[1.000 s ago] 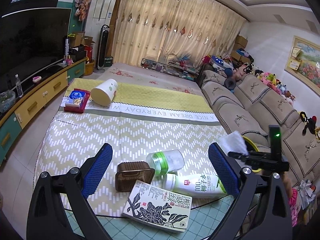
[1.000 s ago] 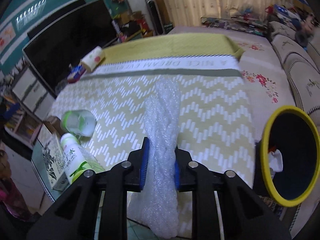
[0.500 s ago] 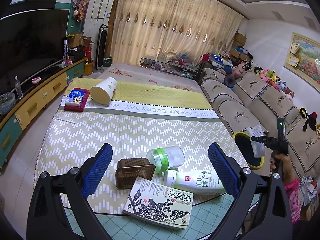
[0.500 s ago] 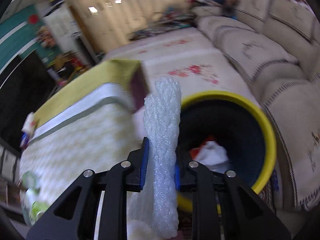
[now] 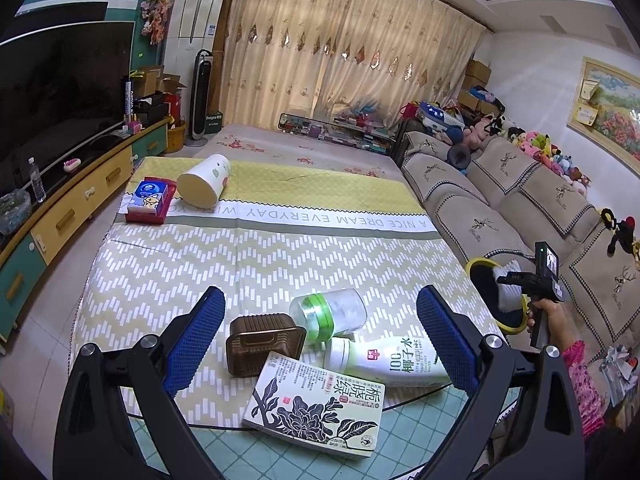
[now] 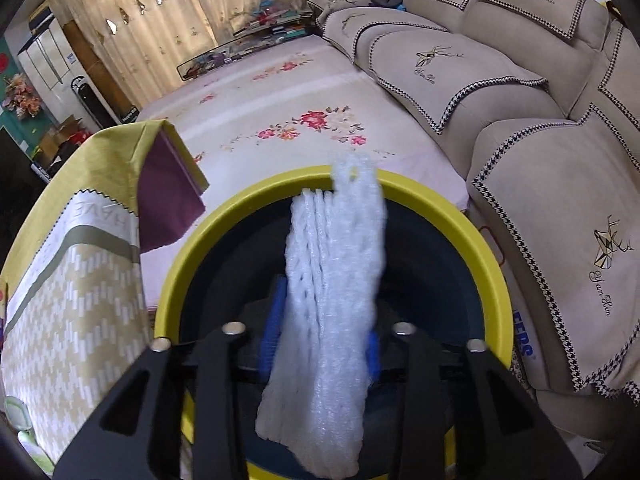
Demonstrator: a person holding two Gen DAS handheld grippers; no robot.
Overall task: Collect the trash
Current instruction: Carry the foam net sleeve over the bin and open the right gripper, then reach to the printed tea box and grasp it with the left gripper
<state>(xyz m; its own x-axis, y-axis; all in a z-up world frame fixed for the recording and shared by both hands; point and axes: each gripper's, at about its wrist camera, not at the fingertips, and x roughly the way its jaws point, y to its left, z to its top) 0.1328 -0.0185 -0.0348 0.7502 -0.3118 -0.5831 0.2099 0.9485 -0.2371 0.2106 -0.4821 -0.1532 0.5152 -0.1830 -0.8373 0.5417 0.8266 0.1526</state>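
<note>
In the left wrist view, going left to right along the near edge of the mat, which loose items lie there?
Brown tray → clear jar with green lid → white coconut-water bottle. The tea box overlaps the tray and bottle, so I leave it out.

sofa (image 5: 500,204): beige cushions with deer motifs, along the mat's right edge
soft toys (image 5: 540,148): in a row on the sofa back
curtains (image 5: 340,52): cream, drawn, on the far wall
TV (image 5: 60,92): dark screen, left wall
cabinet (image 5: 80,208): yellow and green drawers, under the TV
water bottle (image 5: 37,180): upright on the cabinet top
fan (image 5: 200,96): tower type, far left corner of the room
painting (image 5: 612,116): framed, right wall above the sofa
</note>
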